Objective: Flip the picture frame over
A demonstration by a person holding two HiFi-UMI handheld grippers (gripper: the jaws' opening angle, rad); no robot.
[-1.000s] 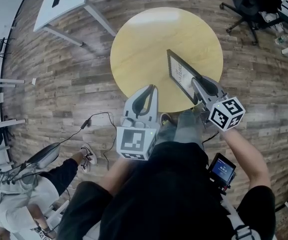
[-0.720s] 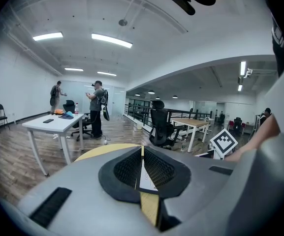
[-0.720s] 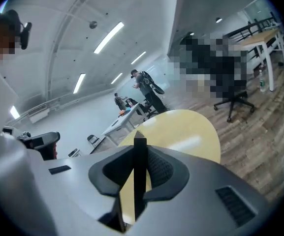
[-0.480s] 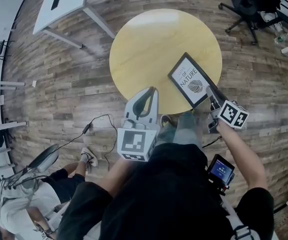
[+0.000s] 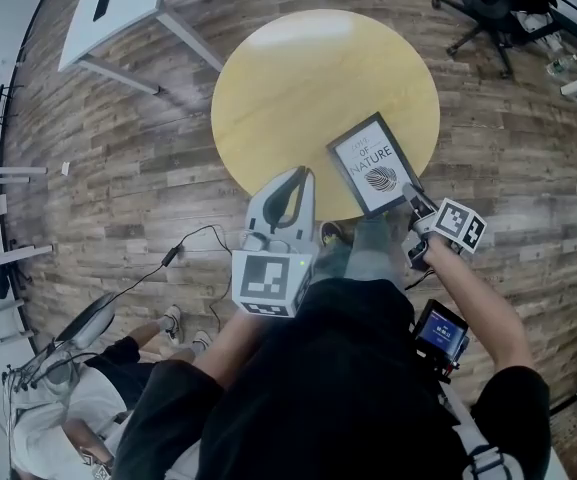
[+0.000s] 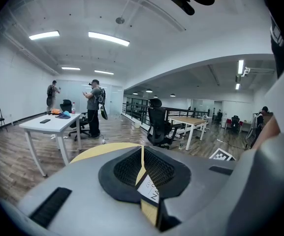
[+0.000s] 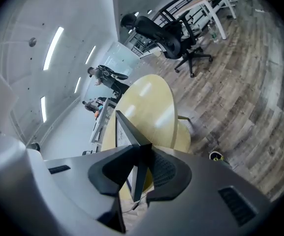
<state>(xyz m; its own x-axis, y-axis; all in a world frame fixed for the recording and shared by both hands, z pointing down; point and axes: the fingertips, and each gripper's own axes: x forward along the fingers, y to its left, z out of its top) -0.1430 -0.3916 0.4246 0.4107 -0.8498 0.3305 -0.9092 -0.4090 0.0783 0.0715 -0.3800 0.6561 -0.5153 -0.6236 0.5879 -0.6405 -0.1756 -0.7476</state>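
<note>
The right gripper (image 7: 138,167) pinches the near corner of the picture frame (image 5: 371,163), which lies print side up over the near right part of the round yellow bench (image 5: 298,78). The left gripper (image 5: 303,175), pressed together and empty, hovers at the bench's near edge. The frame looks stiff and light but probably glazed and breakable, so its solid black rim is the safest hold.
</note>
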